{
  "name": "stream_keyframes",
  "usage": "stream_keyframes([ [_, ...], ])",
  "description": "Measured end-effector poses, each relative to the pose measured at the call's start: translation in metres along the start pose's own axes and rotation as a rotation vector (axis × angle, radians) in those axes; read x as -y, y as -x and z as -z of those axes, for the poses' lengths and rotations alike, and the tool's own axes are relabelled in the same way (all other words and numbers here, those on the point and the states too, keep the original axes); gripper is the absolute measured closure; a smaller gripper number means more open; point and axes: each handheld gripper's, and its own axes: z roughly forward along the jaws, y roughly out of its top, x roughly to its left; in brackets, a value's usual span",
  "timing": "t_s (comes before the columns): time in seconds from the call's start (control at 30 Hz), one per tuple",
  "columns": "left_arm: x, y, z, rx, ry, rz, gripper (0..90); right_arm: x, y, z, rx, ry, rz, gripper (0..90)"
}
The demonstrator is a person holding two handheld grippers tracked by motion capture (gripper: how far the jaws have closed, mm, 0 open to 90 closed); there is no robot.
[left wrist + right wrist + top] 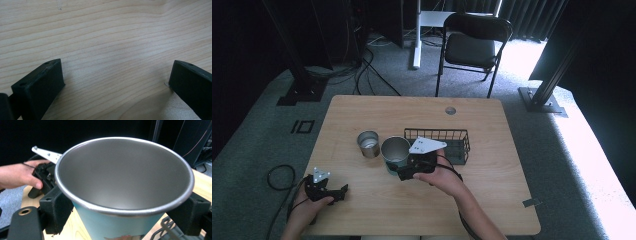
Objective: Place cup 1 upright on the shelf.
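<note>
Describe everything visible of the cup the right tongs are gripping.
The teal-sided metal cup is tapered, wider at its rolled silver rim, with a dull grey, empty interior. It stands upright on the wooden table between a smaller steel cup and a black wire basket. The right tongs clamp its wall from both sides.

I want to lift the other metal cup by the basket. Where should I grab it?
Grip the small cup across its round wall just below the rim, fingers on opposite sides. It stands upright and open, with the big cup close on one side, so come from the near side.
</note>
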Motion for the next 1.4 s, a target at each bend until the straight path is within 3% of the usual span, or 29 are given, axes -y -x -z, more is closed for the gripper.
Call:
stream_keyframes([
  [0.3, 0.000, 0.000, 0.000, 0.000, 0.000, 0.000, 0.2, -0.020, 0.011, 0.015, 0.049, 0.052, 0.000, 14.7],
  [0.63, 0.000, 0.000, 0.000, 0.000, -0.001, 0.000, 0.2, -0.033, 0.034, 0.038, 0.182, 0.095, -0.026, 14.7],
  [0.9, 0.000, 0.000, 0.000, 0.000, -0.001, 0.000, 0.3, -0.027, 0.053, 0.053, 0.287, 0.094, -0.063, 14.8],
  [1.2, 0.000, 0.000, 0.000, -0.001, 0.002, 0.000, 0.2, -0.015, 0.077, 0.070, 0.481, 0.102, -0.111, 14.8],
  [1.4, 0.000, 0.000, 0.000, 0.000, 0.000, 0.001, 0.3, -0.005, 0.090, 0.078, 0.560, 0.085, -0.135, 14.7],
])
